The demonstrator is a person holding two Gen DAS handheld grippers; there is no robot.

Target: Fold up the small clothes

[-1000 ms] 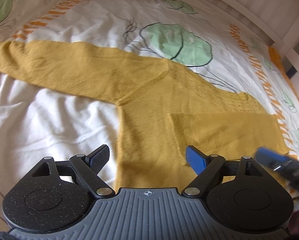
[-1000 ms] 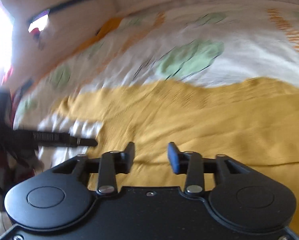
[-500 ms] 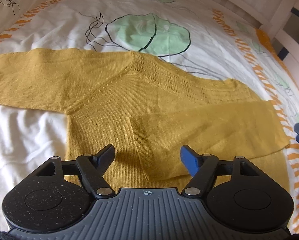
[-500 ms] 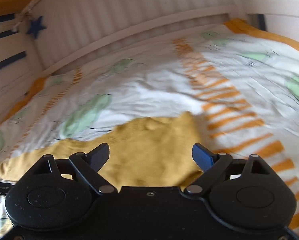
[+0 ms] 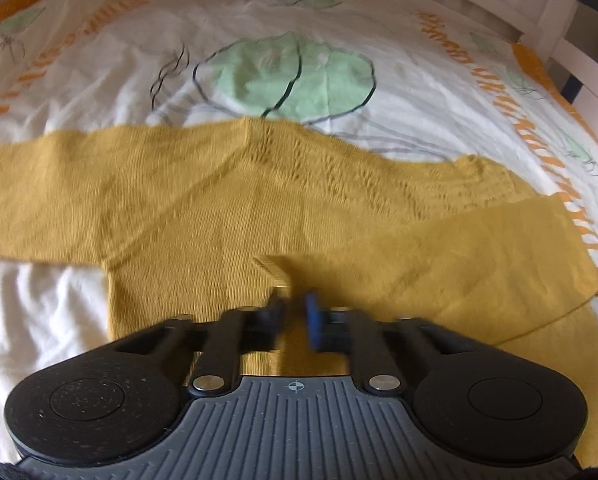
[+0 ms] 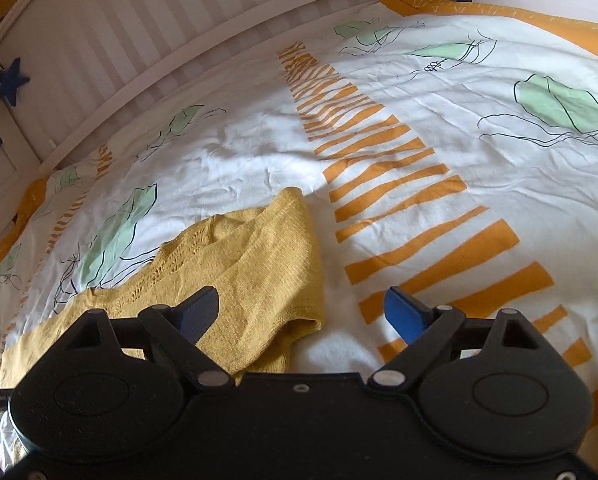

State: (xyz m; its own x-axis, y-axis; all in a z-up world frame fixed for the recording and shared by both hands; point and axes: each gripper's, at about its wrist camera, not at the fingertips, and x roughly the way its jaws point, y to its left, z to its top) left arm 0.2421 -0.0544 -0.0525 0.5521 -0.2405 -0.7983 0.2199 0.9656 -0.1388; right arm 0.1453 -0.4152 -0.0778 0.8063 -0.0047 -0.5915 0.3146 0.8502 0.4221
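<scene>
A small mustard-yellow knit sweater (image 5: 227,204) lies flat on the bed. Its left sleeve (image 5: 39,196) stretches out to the left. Its right sleeve (image 5: 479,264) is folded across the body, cuff (image 5: 275,272) near the middle. My left gripper (image 5: 293,312) is shut on that cuff's edge, blurred by motion. In the right wrist view the sweater's right shoulder fold (image 6: 267,264) lies bunched at the lower left. My right gripper (image 6: 303,312) is open and empty, its left finger over the fold, its right finger over bare sheet.
The bed sheet (image 6: 439,128) is white with orange stripes and green leaf prints. A white slatted headboard (image 6: 147,28) with a blue star (image 6: 11,80) runs along the far side. A white bed rail (image 5: 571,20) stands at the right in the left wrist view.
My left gripper has closed from wide open onto the folded sleeve's cuff. My right gripper stays open and has settled beside the sweater's right shoulder fold.
</scene>
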